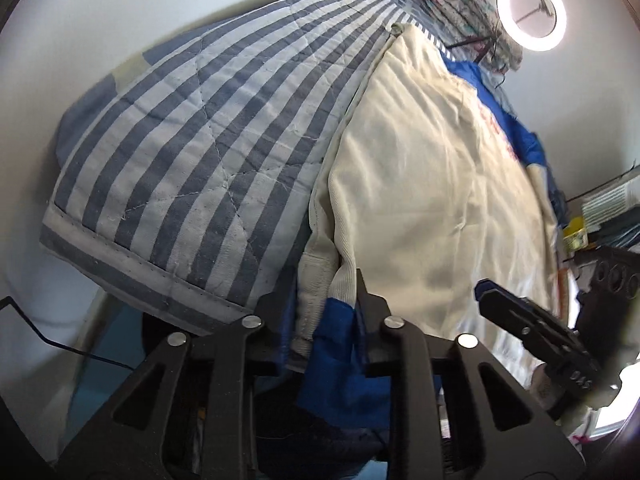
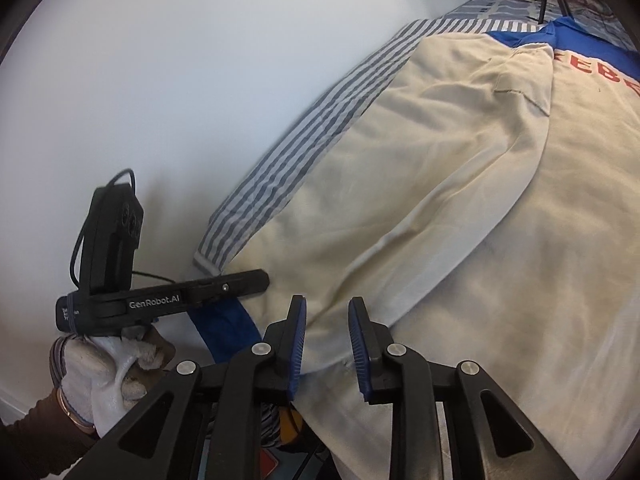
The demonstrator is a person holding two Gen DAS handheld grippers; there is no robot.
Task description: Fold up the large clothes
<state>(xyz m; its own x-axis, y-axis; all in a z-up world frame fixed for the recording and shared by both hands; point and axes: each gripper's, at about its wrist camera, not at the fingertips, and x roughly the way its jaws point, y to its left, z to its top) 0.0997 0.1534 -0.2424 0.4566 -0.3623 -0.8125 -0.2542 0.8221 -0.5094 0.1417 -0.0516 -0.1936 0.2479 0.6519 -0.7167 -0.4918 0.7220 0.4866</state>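
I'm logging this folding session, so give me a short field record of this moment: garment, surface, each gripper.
garment: cream sweatshirt with blue trim and red lettering, spread flat, one sleeve folded across the body
surface: blue-and-white striped quilt
left gripper: open, jaws on either side of the garment's hem edge
right gripper: open, jaws over the cream fabric near the hem
background: lit ring light, white wall
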